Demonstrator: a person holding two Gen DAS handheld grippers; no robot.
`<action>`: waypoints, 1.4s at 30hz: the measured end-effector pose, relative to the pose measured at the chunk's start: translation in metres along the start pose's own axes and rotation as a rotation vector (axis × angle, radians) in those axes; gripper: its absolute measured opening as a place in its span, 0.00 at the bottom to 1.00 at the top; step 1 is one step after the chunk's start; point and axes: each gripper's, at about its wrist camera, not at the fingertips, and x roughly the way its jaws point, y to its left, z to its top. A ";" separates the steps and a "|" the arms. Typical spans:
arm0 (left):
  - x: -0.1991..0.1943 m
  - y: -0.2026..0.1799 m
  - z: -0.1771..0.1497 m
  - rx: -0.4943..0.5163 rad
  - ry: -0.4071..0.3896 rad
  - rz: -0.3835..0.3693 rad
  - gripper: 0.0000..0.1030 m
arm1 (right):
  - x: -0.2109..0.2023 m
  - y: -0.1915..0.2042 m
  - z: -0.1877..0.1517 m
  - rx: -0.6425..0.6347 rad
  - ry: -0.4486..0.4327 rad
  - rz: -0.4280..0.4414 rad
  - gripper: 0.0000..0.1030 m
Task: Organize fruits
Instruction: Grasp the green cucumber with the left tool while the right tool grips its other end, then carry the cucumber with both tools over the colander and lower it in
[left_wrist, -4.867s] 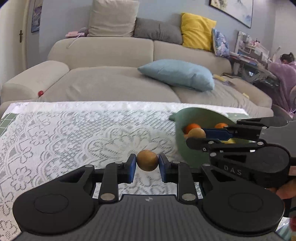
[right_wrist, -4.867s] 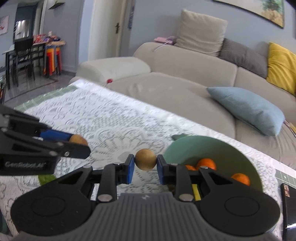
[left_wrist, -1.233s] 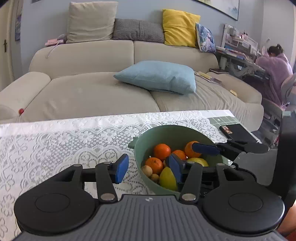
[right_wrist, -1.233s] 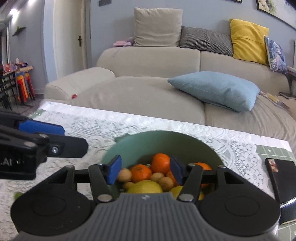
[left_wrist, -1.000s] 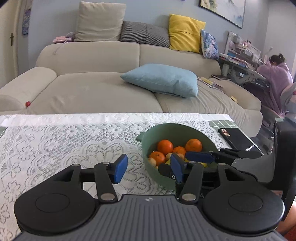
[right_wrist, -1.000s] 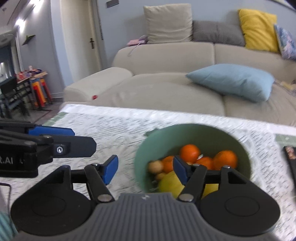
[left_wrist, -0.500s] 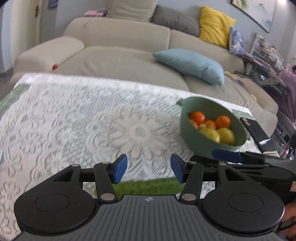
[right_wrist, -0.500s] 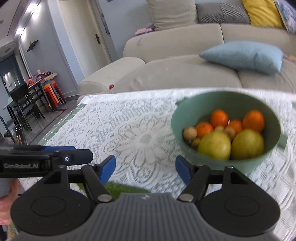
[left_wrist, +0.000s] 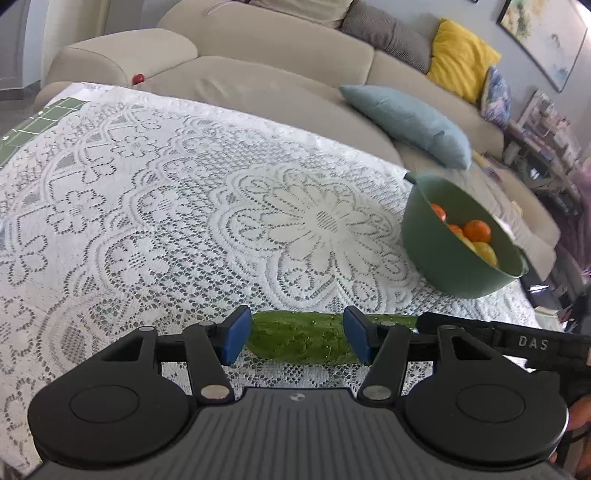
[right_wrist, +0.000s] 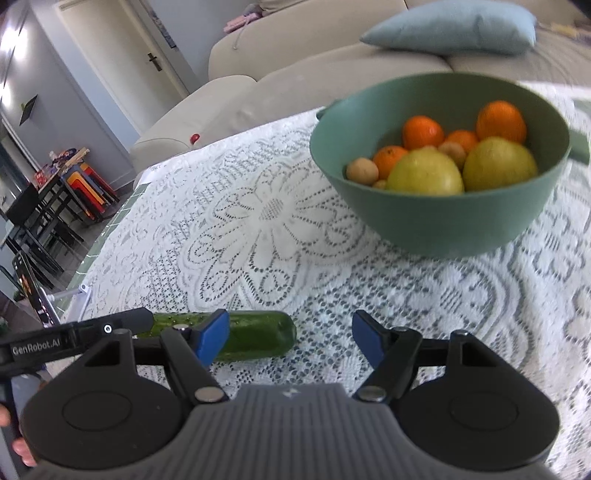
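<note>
Left wrist view: my left gripper (left_wrist: 297, 338) stands with its blue-padded jaws apart, empty, straddling the middle of a dark green, bumpy-skinned cucumber (left_wrist: 301, 338) that lies flat on the white lace tablecloth (left_wrist: 184, 206) near the table's front edge. The cucumber runs crosswise to the fingers, so both pads face its length rather than its flanks; whether either pad touches the skin I cannot tell.

Right wrist view: my right gripper (right_wrist: 290, 338) is likewise spread wide and holds nothing. The same cucumber (right_wrist: 255, 334) lies to its left, one rounded end projecting past the left blue pad (right_wrist: 212, 334). The sage-green round bowl (right_wrist: 439, 218) sits farther back on the cloth, well apart from the cucumber, and contains orange mandarins (right_wrist: 423, 131), two large yellow-green lemons (right_wrist: 424, 171) and small tan round fruits (right_wrist: 362, 170).

Handling, as I judge it: the cucumber should be stiff, moderately heavy for its size and firm enough to bear a solid squeeze; its pimpled skin looks glossy, possibly damp, and may slide on smooth pads. Being long, it will tip if taken near one end. I would turn the jaws to close across its width at mid-length, where the weight balances. The bowl is already well filled, so the long body may have to rest across the fruit.
</note>
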 end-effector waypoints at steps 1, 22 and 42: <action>-0.001 0.003 -0.001 -0.002 -0.008 -0.017 0.66 | 0.001 0.000 0.000 0.010 0.002 0.012 0.69; 0.011 0.044 -0.005 -0.245 0.027 -0.138 0.65 | 0.013 -0.004 -0.003 0.139 0.060 0.145 0.62; 0.017 0.041 -0.010 -0.235 0.028 -0.138 0.57 | 0.019 -0.005 -0.004 0.139 0.054 0.132 0.53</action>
